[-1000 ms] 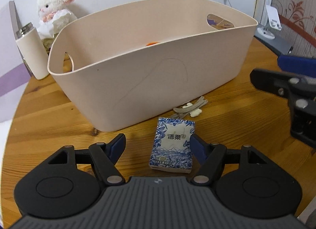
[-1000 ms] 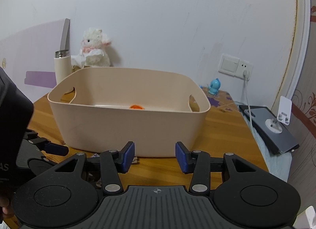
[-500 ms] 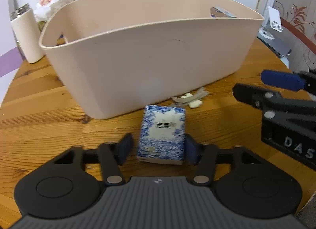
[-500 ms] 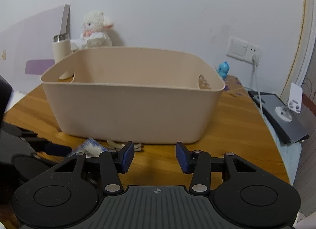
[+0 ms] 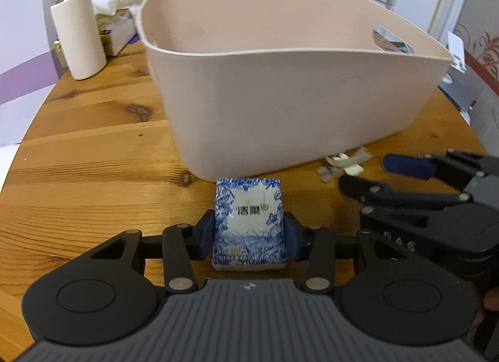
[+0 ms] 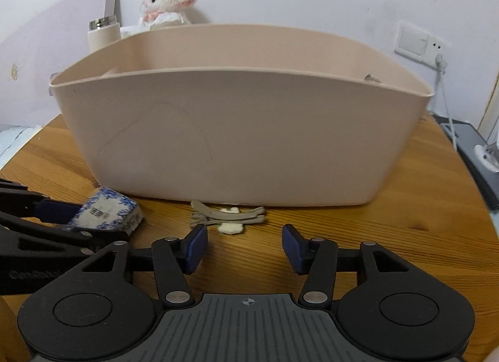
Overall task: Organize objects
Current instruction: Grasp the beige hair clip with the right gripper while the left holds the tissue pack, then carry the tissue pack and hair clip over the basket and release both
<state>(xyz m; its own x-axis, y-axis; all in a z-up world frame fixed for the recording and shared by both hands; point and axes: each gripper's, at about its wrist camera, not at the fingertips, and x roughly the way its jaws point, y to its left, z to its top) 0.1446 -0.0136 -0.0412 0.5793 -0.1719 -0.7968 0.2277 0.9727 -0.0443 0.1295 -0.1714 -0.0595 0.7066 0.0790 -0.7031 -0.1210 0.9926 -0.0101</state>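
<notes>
Left gripper point(image 5: 249, 234) clenched on blue-and-white tissue pack point(image 5: 249, 221), pads squeezing its two long sides; pack sat low on wooden counter point(image 5: 93, 159), just in front of beige plastic bin point(image 5: 296, 87). Right gripper point(image 6: 244, 248) spread wide, empty, aimed at beige hair clips point(image 6: 227, 217) lying near bin wall. Risks: soft pack might buckle or slip during lift; tall bin rim could snag pack; two grippers worked close together, collision possible.

blue-white tissue pack point(image 5: 249, 221) flat on table, touching beige basket point(image 5: 280, 87)
</notes>
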